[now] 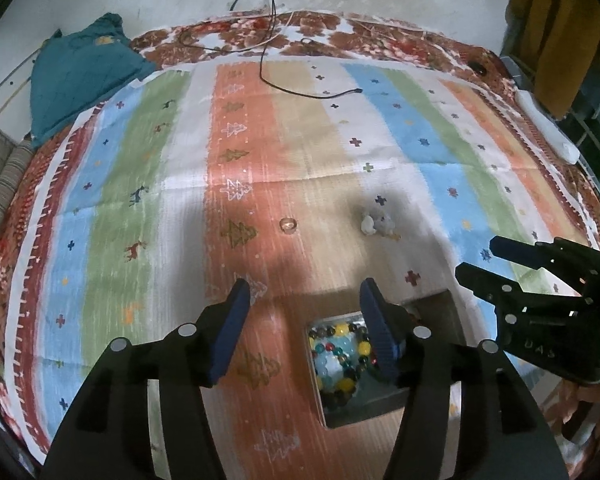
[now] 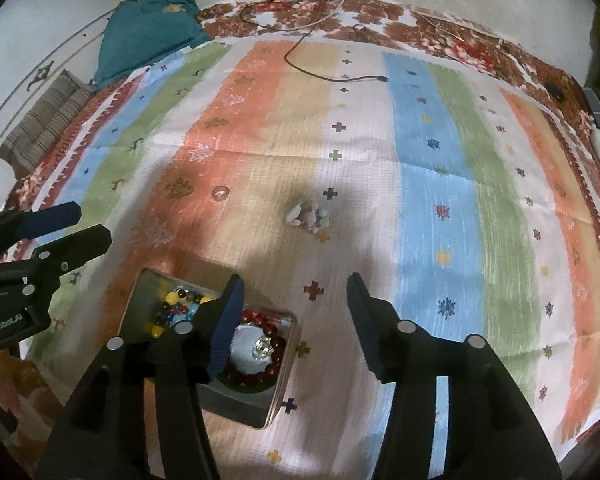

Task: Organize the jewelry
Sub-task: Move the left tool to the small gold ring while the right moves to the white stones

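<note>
Two tools, both spread wide, both empty: left tool (image 1: 304,300), right tool (image 2: 294,294). One open box (image 2: 138,300) on striped cloth (image 2: 432,184), two compartments: one multicolour bead bracelet (image 1: 342,354) in one, one dark red bead bracelet (image 2: 260,356) in other. One small clear ring-like piece (image 2: 220,192) and one pale cluster of shell-like pieces (image 2: 310,216) loose on cloth beyond box, well apart. One black cable (image 2: 332,76) at far end. One teal cloth (image 2: 148,32). "GenRobot.AI" legible on left tool body; "DAS" on right.

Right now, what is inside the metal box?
The metal box holds a multicoloured bead bracelet and a red bead bracelet. The right gripper's finger covers the middle.
</note>
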`<state>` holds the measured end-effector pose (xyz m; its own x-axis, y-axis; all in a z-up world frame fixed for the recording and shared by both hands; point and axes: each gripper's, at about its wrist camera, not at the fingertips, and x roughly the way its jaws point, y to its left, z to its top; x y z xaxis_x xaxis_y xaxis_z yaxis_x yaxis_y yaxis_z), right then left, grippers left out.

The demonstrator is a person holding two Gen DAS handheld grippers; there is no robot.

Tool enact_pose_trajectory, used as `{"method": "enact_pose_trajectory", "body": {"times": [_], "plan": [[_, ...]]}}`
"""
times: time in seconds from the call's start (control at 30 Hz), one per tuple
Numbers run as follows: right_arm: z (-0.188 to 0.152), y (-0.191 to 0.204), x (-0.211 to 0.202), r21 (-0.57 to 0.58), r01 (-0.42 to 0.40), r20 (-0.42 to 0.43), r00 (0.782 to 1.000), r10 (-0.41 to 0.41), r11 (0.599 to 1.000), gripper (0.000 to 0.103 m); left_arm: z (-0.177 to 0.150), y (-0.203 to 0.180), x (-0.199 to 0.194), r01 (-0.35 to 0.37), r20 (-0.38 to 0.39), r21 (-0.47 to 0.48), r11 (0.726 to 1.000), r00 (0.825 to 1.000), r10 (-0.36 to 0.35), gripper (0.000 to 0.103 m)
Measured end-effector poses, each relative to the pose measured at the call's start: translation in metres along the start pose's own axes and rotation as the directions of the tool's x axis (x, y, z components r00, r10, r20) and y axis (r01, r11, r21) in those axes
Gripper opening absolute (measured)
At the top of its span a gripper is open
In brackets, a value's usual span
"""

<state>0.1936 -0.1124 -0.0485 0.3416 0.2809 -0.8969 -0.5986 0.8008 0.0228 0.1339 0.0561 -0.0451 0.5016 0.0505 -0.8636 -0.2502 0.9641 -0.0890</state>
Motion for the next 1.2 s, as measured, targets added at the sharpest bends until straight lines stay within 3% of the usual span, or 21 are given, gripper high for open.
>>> {"method": "enact_pose_trajectory", "body": {"times": [0.6,1.2], "plan": [[0.026,-0.009,0.041,-0.004,0.029,-0.065,0.997,-0.029,1.000,0.055,0.031,0.011,0.053,-0.053,-0.094,-0.021,0.998,0.994,0.051,0.063],[0.040,-0.019,0.074,0.015,0.040,-0.125,0.991,-0.038,0.999,0.055,0.051,0.008,0.083,-0.061,-0.122,0.005,0.998,0.991,0.061,0.063]]}}
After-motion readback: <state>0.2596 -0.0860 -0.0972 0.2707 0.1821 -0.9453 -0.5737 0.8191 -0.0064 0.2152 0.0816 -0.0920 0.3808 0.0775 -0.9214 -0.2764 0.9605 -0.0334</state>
